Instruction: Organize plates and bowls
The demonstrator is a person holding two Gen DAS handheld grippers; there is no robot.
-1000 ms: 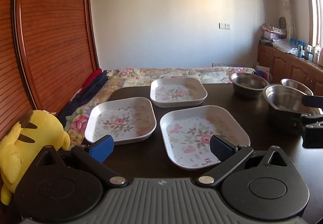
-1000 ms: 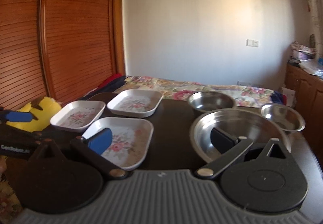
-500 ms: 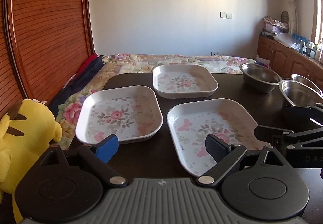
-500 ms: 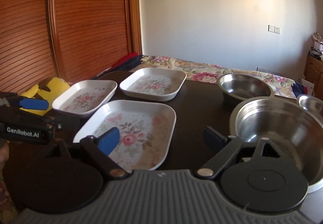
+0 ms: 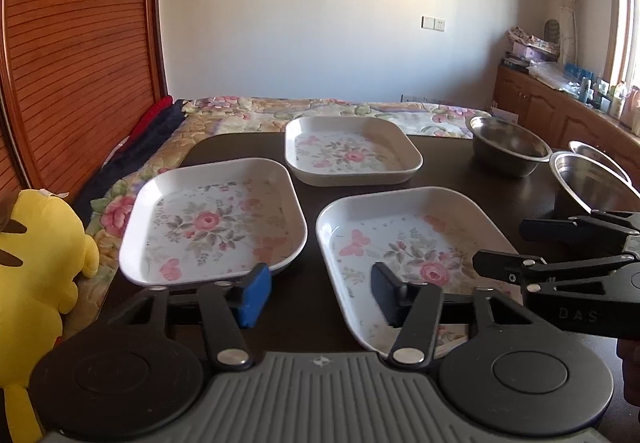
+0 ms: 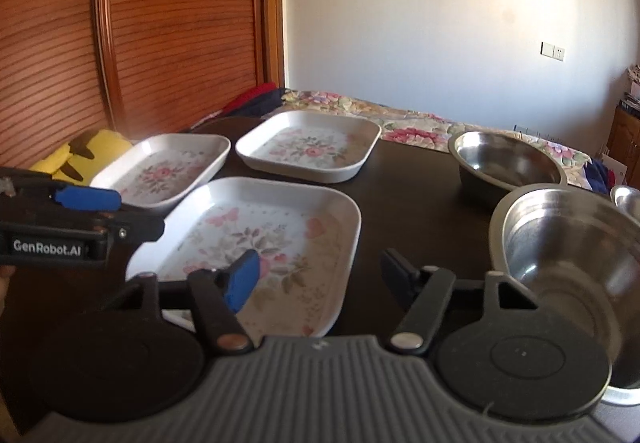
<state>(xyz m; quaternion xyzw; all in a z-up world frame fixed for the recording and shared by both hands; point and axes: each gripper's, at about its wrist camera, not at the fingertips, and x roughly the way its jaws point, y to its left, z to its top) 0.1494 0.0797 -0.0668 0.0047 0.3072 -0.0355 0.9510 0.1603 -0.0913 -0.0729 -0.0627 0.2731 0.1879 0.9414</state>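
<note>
Three white square plates with flower prints lie on the dark table (image 5: 448,167): a left plate (image 5: 212,219), a far plate (image 5: 352,151) and a near plate (image 5: 408,251). My left gripper (image 5: 320,295) hovers over the near plate's left rim, which lies between the closing jaws; the pads do not touch it. My right gripper (image 6: 320,275) straddles the right rim of the same near plate (image 6: 260,239), its jaws also closing without contact. A large steel bowl (image 6: 560,251) stands just right of it, and a smaller steel bowl (image 6: 508,163) sits behind.
A third steel bowl (image 5: 600,159) sits at the table's right edge. A yellow plush toy (image 5: 36,263) leans at the table's left side. A flowered bedspread (image 5: 360,111) lies beyond the table, and a wooden slatted wall (image 5: 80,43) rises on the left.
Both grippers have moved forward and down toward the near plate, and their jaws have narrowed. The right wrist view has swung from the large steel bowl toward the plate.
</note>
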